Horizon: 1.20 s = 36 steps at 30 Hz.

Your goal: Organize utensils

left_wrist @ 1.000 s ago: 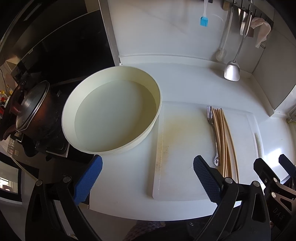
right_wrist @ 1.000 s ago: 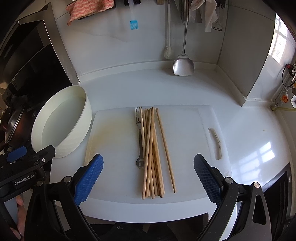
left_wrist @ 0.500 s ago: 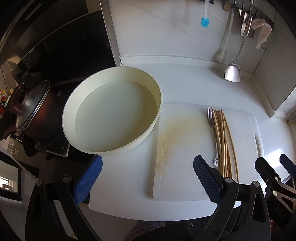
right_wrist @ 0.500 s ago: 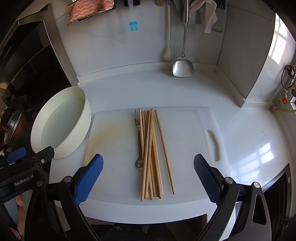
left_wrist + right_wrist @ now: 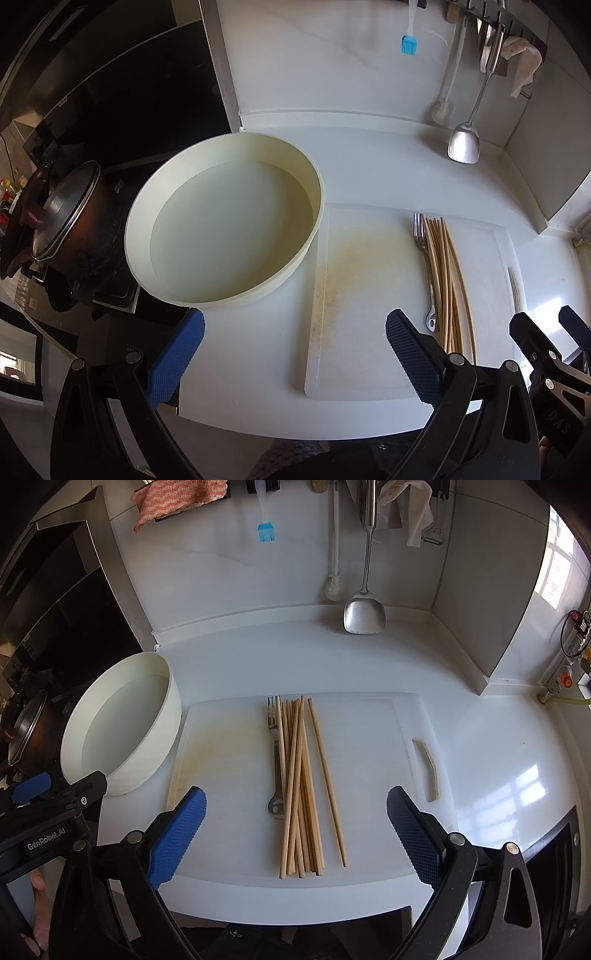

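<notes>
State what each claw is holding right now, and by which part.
Nothing is held. The left claw and right claw are both open and empty; the chopsticks and fork lie untouched on the cutting board.

Wooden chopsticks lie bundled lengthwise mid cutting board; a steel fork touches their left side.

Both wrist cameras look forward and steeply down from the near counter edge toward the back wall. The left wrist view sits left of the cutting board, centred between it and the round basin, which appears close. The right wrist view is centred over the cutting board, with the basin at its left. Both share the board, the basin, and the wall-hung spatula behind the board.
</notes>
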Tool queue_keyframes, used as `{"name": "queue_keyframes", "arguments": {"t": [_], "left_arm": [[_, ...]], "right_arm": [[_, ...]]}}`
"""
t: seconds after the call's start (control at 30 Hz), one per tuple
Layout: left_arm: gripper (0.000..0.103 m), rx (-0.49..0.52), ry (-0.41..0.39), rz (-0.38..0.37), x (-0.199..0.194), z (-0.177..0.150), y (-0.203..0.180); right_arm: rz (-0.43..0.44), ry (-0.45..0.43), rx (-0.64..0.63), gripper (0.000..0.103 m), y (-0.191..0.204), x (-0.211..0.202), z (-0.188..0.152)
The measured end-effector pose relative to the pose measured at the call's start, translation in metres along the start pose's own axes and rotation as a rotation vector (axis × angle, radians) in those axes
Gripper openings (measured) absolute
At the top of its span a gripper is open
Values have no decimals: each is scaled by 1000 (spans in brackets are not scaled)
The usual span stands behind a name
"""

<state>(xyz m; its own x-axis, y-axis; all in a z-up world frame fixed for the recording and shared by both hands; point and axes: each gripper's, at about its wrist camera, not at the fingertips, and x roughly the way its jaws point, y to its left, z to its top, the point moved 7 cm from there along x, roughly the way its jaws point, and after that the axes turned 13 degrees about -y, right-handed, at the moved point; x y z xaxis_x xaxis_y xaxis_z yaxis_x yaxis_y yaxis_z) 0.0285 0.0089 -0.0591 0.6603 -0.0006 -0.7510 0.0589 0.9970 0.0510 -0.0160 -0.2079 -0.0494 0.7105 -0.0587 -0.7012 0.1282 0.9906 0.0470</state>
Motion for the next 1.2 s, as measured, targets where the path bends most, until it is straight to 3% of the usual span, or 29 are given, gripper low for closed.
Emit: {"name": "queue_keyframes", "arguments": {"t": [0.93, 1.2], "left_arm": [[97, -3, -2, -1, -3, 2, 3], [97, 27, -10, -40, 1, 0, -3]], "right_arm": [[-3, -13, -6, 94, 4, -2, 0], [-6, 2, 34, 94, 0, -3, -9]]}}
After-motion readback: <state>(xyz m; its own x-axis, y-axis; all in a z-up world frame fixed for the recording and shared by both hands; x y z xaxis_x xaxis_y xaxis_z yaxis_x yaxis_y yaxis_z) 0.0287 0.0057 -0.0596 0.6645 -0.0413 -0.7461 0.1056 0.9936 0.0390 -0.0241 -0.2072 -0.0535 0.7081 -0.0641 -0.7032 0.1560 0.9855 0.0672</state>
